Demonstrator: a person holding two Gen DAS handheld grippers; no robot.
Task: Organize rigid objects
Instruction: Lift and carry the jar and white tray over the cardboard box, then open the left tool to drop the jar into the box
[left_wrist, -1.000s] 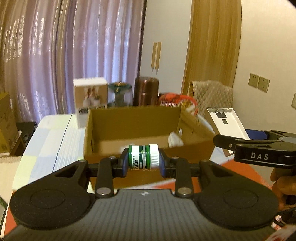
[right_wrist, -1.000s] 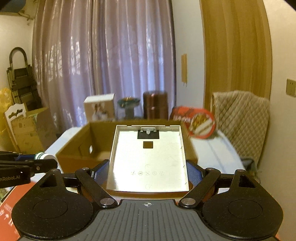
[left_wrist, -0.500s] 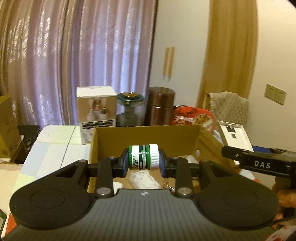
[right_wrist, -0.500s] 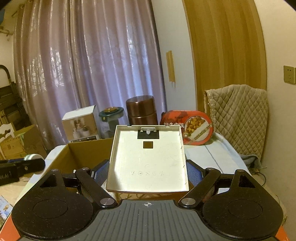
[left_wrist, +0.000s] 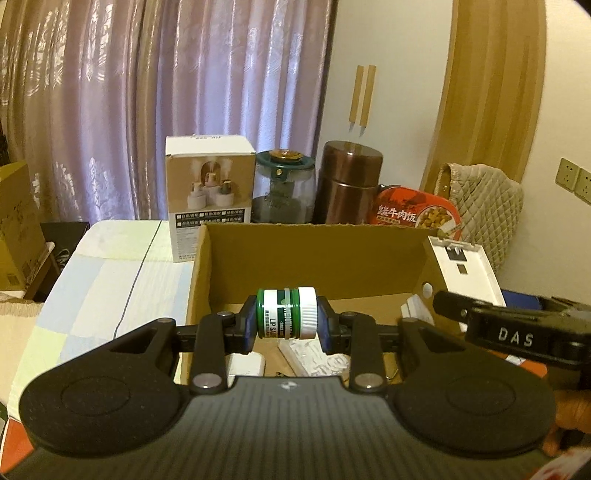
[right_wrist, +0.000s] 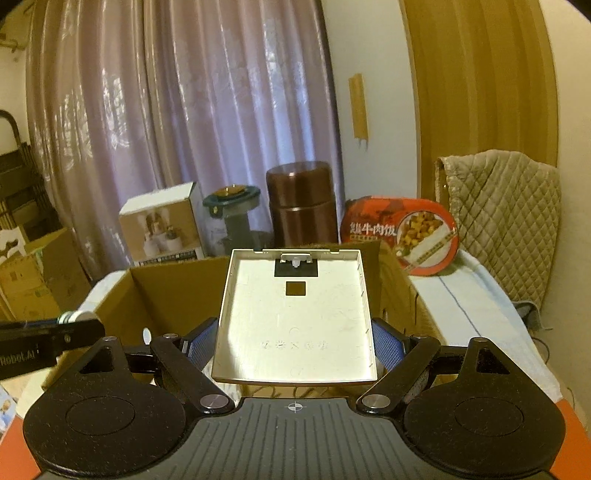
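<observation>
Two grippers, both loaded. Left gripper (left_wrist: 287, 325) clamped narrow on a small green jar (left_wrist: 287, 313) with a white cap, held sideways, end to end, above the cardboard box (left_wrist: 314, 254). Right gripper (right_wrist: 295, 347) spread wide, pinching a flat white plastic cover (right_wrist: 295, 321) by its side edges over the same box. Probably light and stiff, both; jar likely smooth and prone to roll, cover thin, best held by its edges.

Box (left_wrist: 314, 254): on table (left_wrist: 110, 266); centre
Behind box, left to right: carton (left_wrist: 209, 195); jar (left_wrist: 284, 192); canister (left_wrist: 349, 182); food tub (left_wrist: 417, 212)
In box: small packets (left_wrist: 314, 358)
</observation>
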